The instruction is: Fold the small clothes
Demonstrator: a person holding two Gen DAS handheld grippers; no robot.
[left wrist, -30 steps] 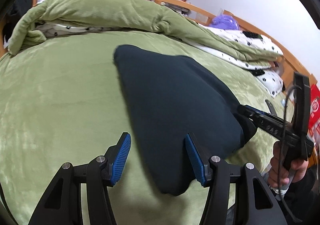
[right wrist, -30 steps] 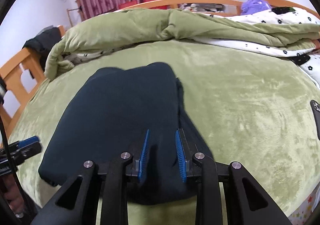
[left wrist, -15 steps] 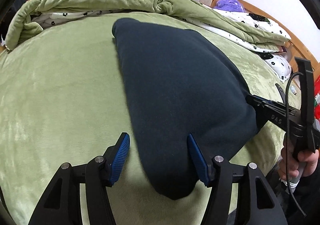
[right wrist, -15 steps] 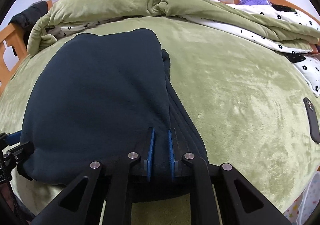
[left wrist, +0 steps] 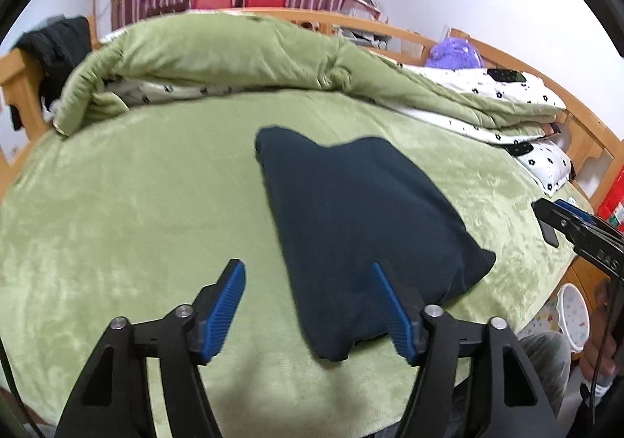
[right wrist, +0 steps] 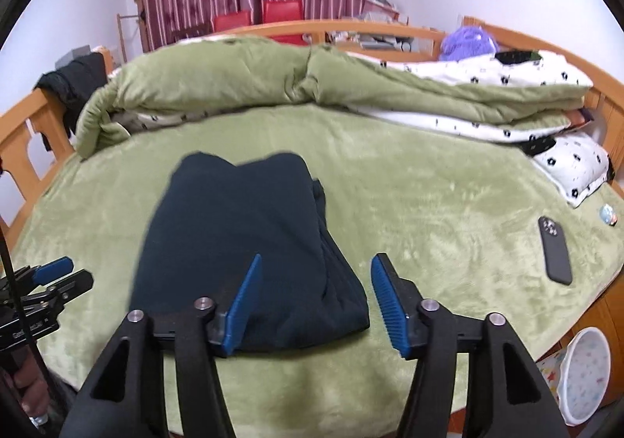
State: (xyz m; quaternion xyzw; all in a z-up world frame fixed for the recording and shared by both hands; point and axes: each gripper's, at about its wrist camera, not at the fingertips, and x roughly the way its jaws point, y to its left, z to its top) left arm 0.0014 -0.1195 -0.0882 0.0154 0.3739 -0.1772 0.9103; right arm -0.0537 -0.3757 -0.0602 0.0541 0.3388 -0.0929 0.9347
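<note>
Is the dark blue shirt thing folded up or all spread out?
Folded. The dark navy cloth garment lies as a compact bundle on the green fleece bed cover, with stacked layer edges showing along its right side.

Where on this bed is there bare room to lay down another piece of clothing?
The green blanket lies bare left of the dark folded garment, up to the rolled quilt. Another bare patch lies between garment and phone. The far side is crowded with bedding.

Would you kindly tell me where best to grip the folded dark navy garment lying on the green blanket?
Probably the folded dark navy garment at its near right corner, coming in low from the near edge: the stacked layers are exposed there.
</note>
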